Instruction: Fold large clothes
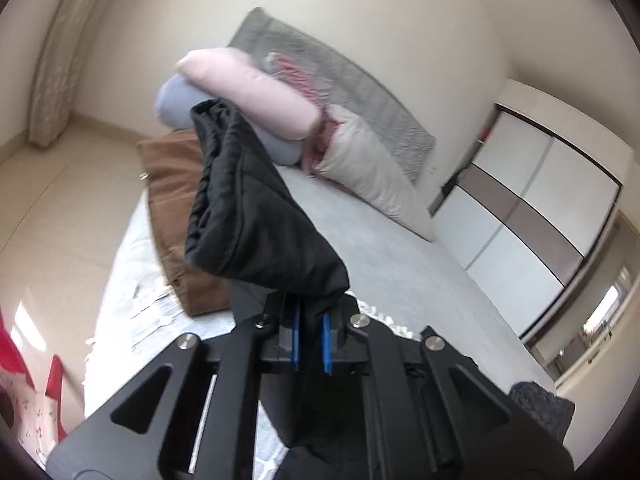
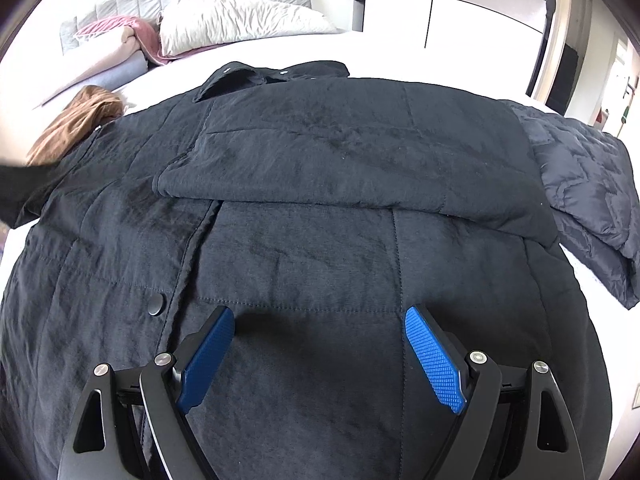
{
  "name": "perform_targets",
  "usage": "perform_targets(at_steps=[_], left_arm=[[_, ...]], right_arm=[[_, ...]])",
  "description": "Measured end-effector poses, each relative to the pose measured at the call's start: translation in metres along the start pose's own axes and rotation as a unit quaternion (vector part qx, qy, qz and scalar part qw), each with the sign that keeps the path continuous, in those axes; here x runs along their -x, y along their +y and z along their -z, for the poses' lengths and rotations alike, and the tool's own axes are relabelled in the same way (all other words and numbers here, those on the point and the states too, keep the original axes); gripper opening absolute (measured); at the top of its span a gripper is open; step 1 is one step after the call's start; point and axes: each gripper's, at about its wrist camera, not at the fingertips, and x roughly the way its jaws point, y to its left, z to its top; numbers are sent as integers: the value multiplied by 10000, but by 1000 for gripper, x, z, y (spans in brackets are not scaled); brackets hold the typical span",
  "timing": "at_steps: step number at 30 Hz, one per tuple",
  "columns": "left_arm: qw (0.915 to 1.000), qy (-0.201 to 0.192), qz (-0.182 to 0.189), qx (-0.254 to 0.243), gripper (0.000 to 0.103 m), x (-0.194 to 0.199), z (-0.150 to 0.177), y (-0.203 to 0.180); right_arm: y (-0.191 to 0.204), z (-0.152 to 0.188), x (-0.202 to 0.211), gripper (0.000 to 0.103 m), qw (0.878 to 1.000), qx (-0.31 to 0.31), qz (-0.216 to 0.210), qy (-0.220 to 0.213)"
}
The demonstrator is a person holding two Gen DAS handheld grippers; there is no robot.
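Observation:
A large black quilted jacket (image 2: 304, 240) lies spread on the bed (image 2: 400, 48), collar at the far end, with its right sleeve folded across the chest. My right gripper (image 2: 320, 320) hovers open just above the jacket's lower front, nothing between its blue pads (image 2: 432, 360). In the left wrist view my left gripper (image 1: 311, 336) is shut on the jacket's left sleeve (image 1: 248, 208). The sleeve cuff is raised above the bed and sticks up past the jaws, hiding the bedding behind it.
Pillows (image 2: 240, 20), a pink and a blue rolled blanket (image 1: 248, 92) and a brown cloth (image 1: 176, 208) lie at the head of the bed. A second dark quilted garment (image 2: 584, 200) lies at the jacket's right. A wardrobe (image 1: 532, 220) stands beyond the bed.

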Motion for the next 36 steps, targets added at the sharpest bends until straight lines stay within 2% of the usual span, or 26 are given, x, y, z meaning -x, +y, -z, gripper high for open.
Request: perform_targets(at_steps=[2, 5, 7, 10, 11, 12, 14, 16, 17, 18, 20, 24, 27, 31, 33, 36], left_arm=[[9981, -15, 446, -417, 9, 3, -1, -47], [9903, 171, 1054, -891, 9, 1, 12, -109], [9821, 380, 1414, -1186, 9, -3, 33, -150], [9662, 901, 1920, -1467, 11, -19, 73, -195], [9581, 1152, 2089, -1587, 16, -26, 90, -209], [9463, 1473, 2273, -1767, 26, -34, 109, -223], [9203, 2111, 2511, -2131, 37, -43, 143, -243], [9063, 2286, 2664, -2354, 41, -36, 158, -247], [9034, 2230, 2687, -2488, 49, -32, 161, -248], [9048, 2122, 2652, -2568, 62, -29, 159, -247], [9156, 1843, 2478, -2574, 75, -26, 149, -239], [9402, 1764, 1908, -2204, 77, -55, 136, -201], [9567, 1918, 1558, -1538, 77, -99, 149, -157], [9654, 2238, 1222, -538, 76, -153, 198, -105], [9582, 2577, 1038, -680, 73, -169, 211, -107], [9545, 2471, 1320, -1025, 73, -160, 209, -115]], right_arm=[[0, 0, 0, 89, 10000, -13, -3, -4], [-1, 0, -2, 89, 10000, -30, -1, 5], [-1, 0, -2, 89, 10000, -46, -1, 2], [-3, -1, -2, 89, 10000, -85, -28, -10], [-4, 0, -3, 89, 9999, -98, -33, -9], [-4, 0, -4, 89, 9999, -114, -34, -5], [-6, 0, -5, 89, 9999, -143, -40, 1], [-7, 0, -6, 89, 9998, -167, -53, 0], [-8, 0, -7, 89, 9998, -182, -60, -6], [-9, 0, -7, 89, 9998, -197, -63, -14], [-11, 0, -7, 89, 9997, -229, -71, -23], [-11, -1, -9, 89, 9995, -289, -83, -55], [-12, -1, -7, 89, 9989, -405, -202, -139], [-6, -3, -6, 89, 9984, -414, -273, -263], [-2, -3, -2, 89, 9978, -410, -389, -355], [4, -7, 7, 89, 9953, -561, -653, -446]])
